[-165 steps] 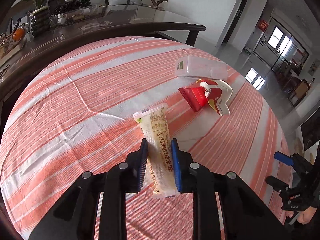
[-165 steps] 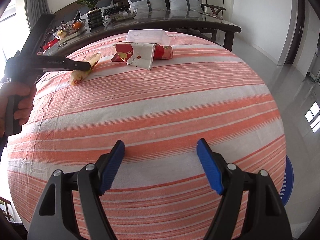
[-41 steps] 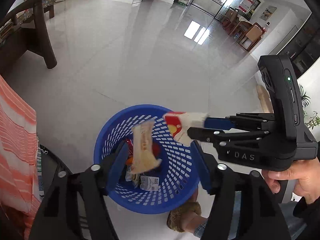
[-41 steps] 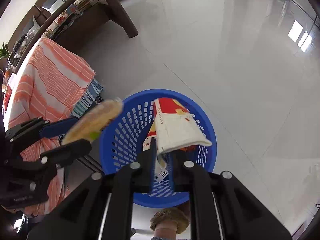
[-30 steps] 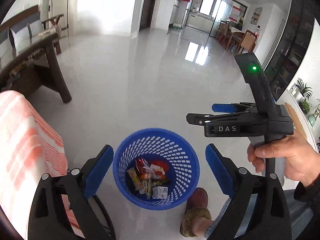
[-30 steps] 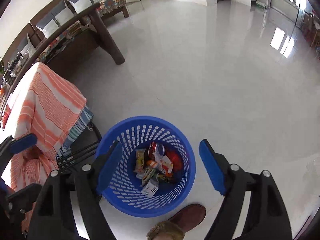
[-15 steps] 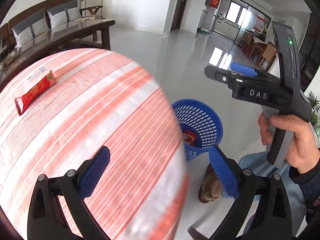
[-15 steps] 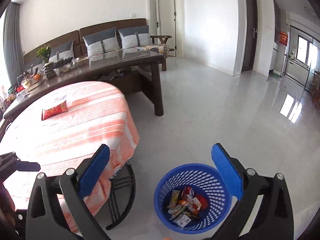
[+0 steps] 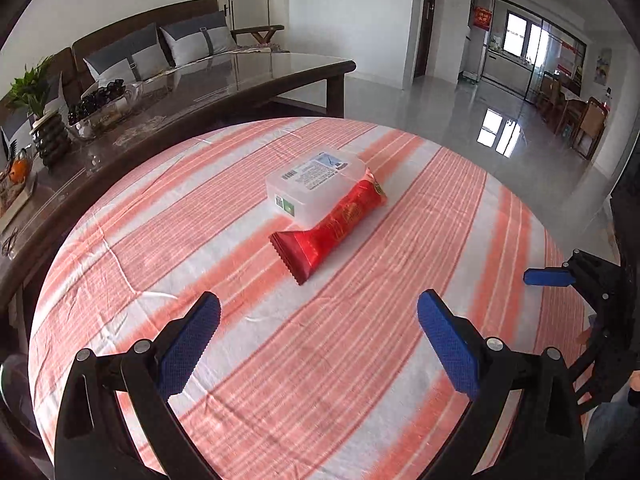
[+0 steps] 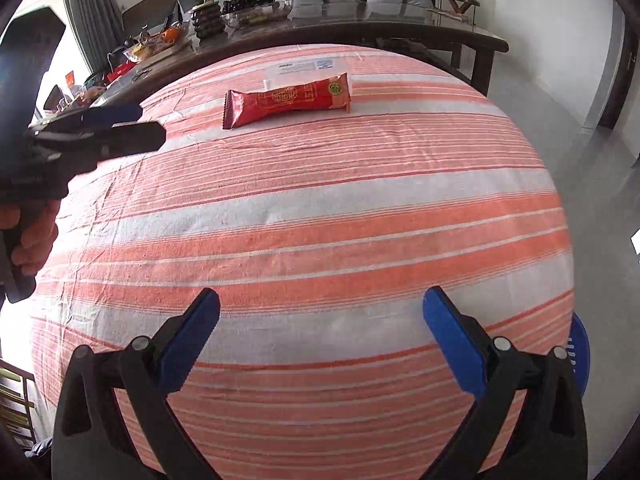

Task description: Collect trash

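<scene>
1. The counter [image 9: 224, 364] is covered by a cloth of orange and white stripes [image 10: 320, 216], lightly creased.
2. A red snack wrapper [image 9: 332, 226] is laid flat on the cloth, toward the far side.
3. A clear plastic box [image 9: 316, 184] with a printed label is set just behind the wrapper, touching it.
4. The rest of the cloth is seen bare.

red wrapper [image 9: 334, 229], orange-and-white striped tablecloth [image 9: 200, 208], blue basket [image 10: 578, 356]
</scene>
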Demonstrator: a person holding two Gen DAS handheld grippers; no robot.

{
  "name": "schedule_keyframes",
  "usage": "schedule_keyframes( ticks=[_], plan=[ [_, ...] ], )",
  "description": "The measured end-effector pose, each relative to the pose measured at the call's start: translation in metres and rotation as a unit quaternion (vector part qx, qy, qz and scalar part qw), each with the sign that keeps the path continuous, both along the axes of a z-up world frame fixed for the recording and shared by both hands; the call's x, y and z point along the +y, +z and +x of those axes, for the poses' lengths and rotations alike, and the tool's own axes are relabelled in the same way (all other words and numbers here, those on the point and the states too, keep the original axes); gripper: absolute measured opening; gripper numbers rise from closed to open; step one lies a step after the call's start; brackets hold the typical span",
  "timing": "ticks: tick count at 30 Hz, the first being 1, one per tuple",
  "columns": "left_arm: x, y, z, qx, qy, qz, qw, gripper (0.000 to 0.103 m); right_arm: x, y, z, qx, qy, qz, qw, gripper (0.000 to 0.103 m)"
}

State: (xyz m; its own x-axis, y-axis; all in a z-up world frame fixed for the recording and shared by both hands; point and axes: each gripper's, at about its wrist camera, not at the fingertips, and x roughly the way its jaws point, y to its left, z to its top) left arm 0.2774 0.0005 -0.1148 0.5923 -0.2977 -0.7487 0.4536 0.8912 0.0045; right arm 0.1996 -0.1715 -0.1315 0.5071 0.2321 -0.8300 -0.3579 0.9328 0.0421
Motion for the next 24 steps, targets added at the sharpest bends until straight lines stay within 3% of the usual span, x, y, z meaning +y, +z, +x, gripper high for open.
schedule_keyframes(
  ticks=[6,10,12,14,16,19,24],
  plan=[
    [-0.029,-0.029,0.052,0.014,-0.054,0.043,0.9975,0.098,0.005,-0.004,0.002,-0.016,-0.005,-0.005,1.0,0.098],
    [-0.036,-0.044,0.07,0.03,-0.06,0.041,0.9969,0.097,0.005,-0.005,0.001,-0.018,-0.009,-0.007,1.0,0.098],
    [-0.036,-0.047,0.072,0.035,-0.065,0.037,0.9966,0.081,0.005,-0.005,0.0,-0.019,-0.009,-0.007,1.0,0.098],
    [-0.034,-0.046,0.073,0.051,-0.067,0.018,0.9963,0.052,0.009,-0.005,0.002,-0.018,-0.009,-0.007,1.0,0.098],
    [-0.032,-0.043,0.064,0.059,-0.069,0.012,0.9958,0.036,0.009,-0.005,0.002,-0.018,-0.009,-0.006,1.0,0.098],
    [-0.029,-0.038,0.035,0.062,-0.058,0.023,0.9961,0.026,0.009,-0.005,0.003,-0.018,-0.01,-0.006,1.0,0.098],
    [0.002,-0.034,-0.035,0.088,0.016,0.014,0.9959,0.028,0.009,-0.003,-0.001,-0.019,-0.014,-0.006,1.0,0.099]
  ],
)
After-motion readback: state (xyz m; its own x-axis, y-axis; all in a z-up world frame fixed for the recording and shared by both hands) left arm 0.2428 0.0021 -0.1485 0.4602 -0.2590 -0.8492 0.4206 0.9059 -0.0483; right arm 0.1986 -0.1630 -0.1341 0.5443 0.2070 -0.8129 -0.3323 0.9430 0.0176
